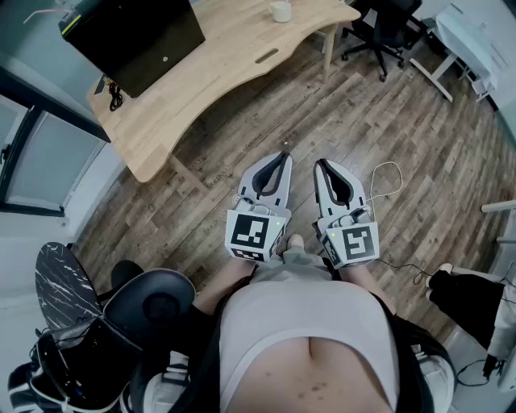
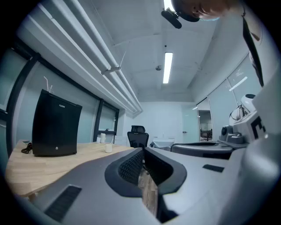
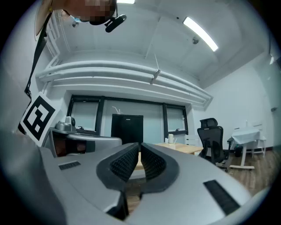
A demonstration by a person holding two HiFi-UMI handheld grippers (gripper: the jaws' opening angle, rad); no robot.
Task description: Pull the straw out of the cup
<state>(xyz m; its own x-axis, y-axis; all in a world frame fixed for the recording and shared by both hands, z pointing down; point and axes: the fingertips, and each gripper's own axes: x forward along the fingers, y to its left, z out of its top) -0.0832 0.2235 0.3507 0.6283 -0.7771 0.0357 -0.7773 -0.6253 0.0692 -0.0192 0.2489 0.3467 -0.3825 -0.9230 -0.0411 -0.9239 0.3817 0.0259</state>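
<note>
both grippers are held level in front of the person's body, over the wood floor and well apart from the desk (image 1: 226,56). left gripper (image 1: 281,155) has its jaws together at the tips with nothing between them. right gripper (image 1: 320,163) is the same, closed and empty. the cup (image 1: 280,10) stands upright at the far end of the desk, near the office chair (image 1: 387,24). the straw is too small to make out for sure.

risks, as i judge them:
- reaching in with the jaws closed could just knock the cup over, so they need to open first.
- the cup looks small and light, so pulling the straw without the other gripper steadying it could lift or tip it.
- the thin white thing on top of the black box (image 1: 133,36) could be mistaken for the straw.
</note>
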